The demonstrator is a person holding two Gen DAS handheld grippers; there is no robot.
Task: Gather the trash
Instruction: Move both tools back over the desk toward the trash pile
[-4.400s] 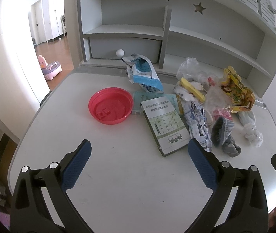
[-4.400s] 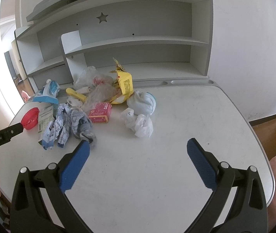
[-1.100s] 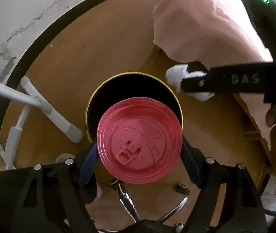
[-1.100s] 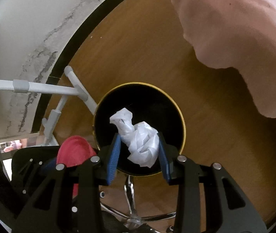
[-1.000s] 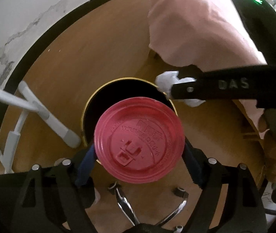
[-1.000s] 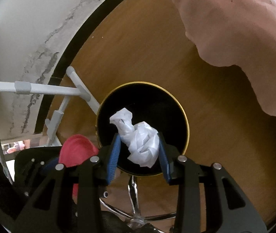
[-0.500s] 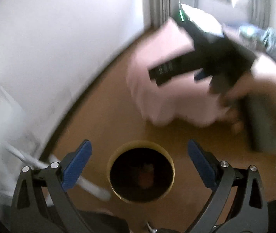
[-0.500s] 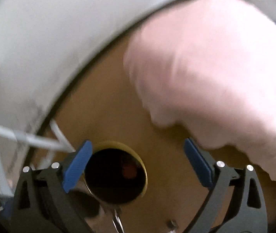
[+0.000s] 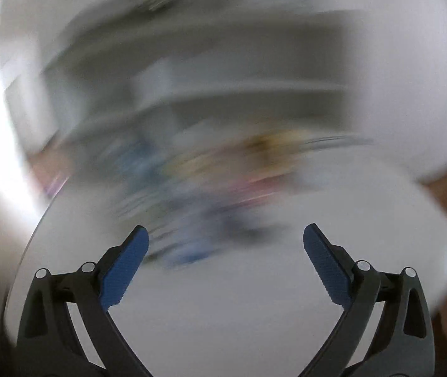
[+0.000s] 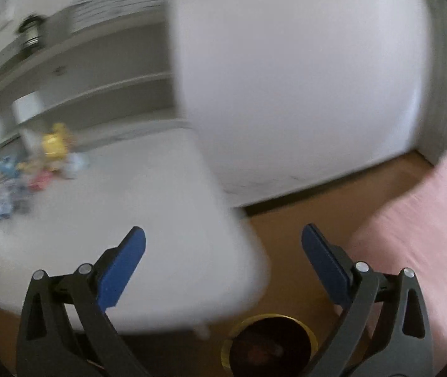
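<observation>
Heavy motion blur smears the left wrist view. My left gripper [image 9: 225, 229] stands open and empty over the white table [image 9: 223, 314], facing a smeared pile of trash [image 9: 210, 182] at the back. My right gripper [image 10: 223, 229] hangs above the table's right corner [image 10: 160, 251]; its jaws are opening with nothing between them. Below it on the floor stands the black bin with a gold rim [image 10: 270, 316], something red lying blurred inside. The trash pile [image 10: 44, 163], yellow, blue and pink wrappers, lies far to the left in the right wrist view.
A grey-white shelf unit [image 10: 82, 72] rises behind the table. A white wall [image 10: 286, 94] meets the wooden floor [image 10: 317, 207] on the right. A pink cloth-covered bed [image 10: 411, 226] fills the right edge beside the bin.
Both grippers let the red lid and the white crumpled paper go over the bin, opened wide, then swung up and round from the floor to the table.
</observation>
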